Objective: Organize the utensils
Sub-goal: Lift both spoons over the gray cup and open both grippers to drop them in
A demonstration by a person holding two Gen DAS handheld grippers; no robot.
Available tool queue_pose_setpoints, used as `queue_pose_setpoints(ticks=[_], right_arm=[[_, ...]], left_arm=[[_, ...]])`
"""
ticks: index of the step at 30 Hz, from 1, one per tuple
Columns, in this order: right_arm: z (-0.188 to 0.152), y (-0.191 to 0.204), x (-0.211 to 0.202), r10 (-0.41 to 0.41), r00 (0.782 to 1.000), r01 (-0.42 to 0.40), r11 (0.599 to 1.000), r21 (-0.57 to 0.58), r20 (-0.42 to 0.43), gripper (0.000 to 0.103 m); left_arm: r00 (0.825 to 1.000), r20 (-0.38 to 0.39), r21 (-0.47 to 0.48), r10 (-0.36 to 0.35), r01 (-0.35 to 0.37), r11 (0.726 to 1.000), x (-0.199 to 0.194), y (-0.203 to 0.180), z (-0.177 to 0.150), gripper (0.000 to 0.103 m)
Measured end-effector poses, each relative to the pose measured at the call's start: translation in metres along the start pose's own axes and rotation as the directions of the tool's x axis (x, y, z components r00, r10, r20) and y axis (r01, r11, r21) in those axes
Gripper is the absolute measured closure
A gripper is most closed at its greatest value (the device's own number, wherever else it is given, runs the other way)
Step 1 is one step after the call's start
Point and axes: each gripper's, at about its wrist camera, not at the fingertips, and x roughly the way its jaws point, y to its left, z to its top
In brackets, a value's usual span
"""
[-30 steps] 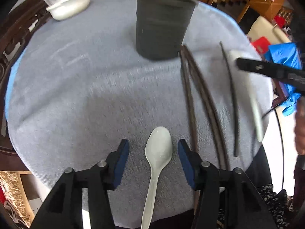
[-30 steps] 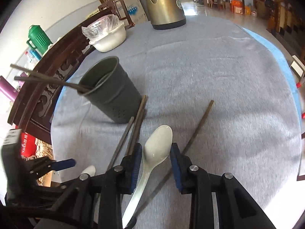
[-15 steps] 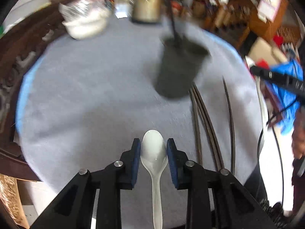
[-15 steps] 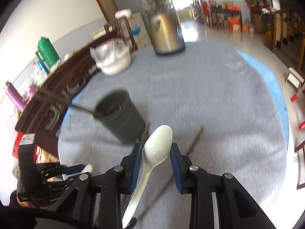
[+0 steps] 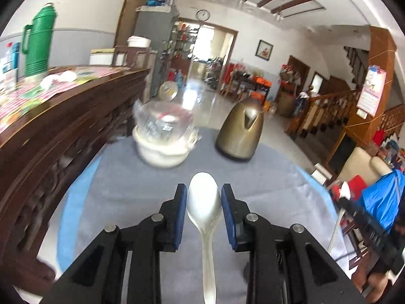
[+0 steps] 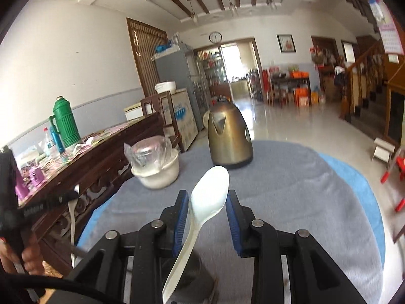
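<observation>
My left gripper (image 5: 204, 202) is shut on a white plastic spoon (image 5: 204, 204), bowl forward, held level above the grey table (image 5: 126, 177). My right gripper (image 6: 207, 207) is shut on a second white spoon (image 6: 208, 197), whose handle slants down to the left. Below the right gripper a dark utensil cup (image 6: 195, 276) shows partly, blurred and hidden behind the fingers. The left gripper with its spoon also shows at the left edge of the right wrist view (image 6: 72, 197). The chopsticks are out of view.
A bronze kettle (image 5: 240, 134) and a white bowl covered with a plastic bag (image 5: 162, 139) stand at the table's far side. A dark carved wooden sideboard (image 5: 50, 131) runs along the left, with a green thermos (image 5: 38, 40) on it.
Both grippers have lifted and tilted up from the table with their spoons. The left gripper closed on its spoon. The cup and chopsticks have dropped out of the left view.
</observation>
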Motion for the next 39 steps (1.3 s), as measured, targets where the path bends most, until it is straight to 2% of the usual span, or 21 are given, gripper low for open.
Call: queue_pose_setpoints(ticks=[4,7,12,14,15,21,26,39], right_arm=[[-0.002,0.005,0.019,-0.012,0.999,0.013,0.999,-0.030,0.035,0.071],[-0.008,0.009,0.028,-0.032,0.998,0.035,0.998,-0.050,0.053,0.070],[-0.022,0.011,0.035,-0.050,0.996,0.055,0.995,-0.087,0.068,0.070],[-0.027,0.009,0.036,-0.054,0.996,0.060,0.994,-0.091,0.066,0.070],[-0.029,0.008,0.038,-0.053,0.997,0.058,0.994,-0.091,0.058,0.070],[-0.036,0.005,0.041,-0.050,0.998,0.053,0.996,-0.075,0.043,0.070],[-0.043,0.008,0.037,-0.043,0.998,0.046,0.993,-0.106,0.036,0.070],[-0.057,0.007,0.019,-0.006,1.000,0.004,0.994,-0.112,-0.021,0.068]], left_arm=[[0.990,0.004,0.006,-0.143,0.143,0.990,0.021,-0.014,0.012,0.074],[0.966,-0.008,0.000,-0.258,0.258,0.966,0.046,-0.030,0.015,0.074],[0.908,-0.011,0.030,-0.419,0.419,0.908,0.054,-0.059,0.009,0.074],[0.890,-0.013,0.049,-0.456,0.456,0.889,0.059,-0.066,0.005,0.074],[0.875,-0.014,0.059,-0.484,0.484,0.873,0.061,-0.069,0.003,0.074],[0.833,-0.003,0.069,-0.554,0.553,0.831,0.075,-0.079,-0.007,0.074],[0.817,-0.047,0.067,-0.574,0.576,0.815,0.089,-0.080,-0.019,0.074],[0.817,-0.070,0.047,-0.573,0.576,0.816,0.075,-0.060,-0.038,0.074]])
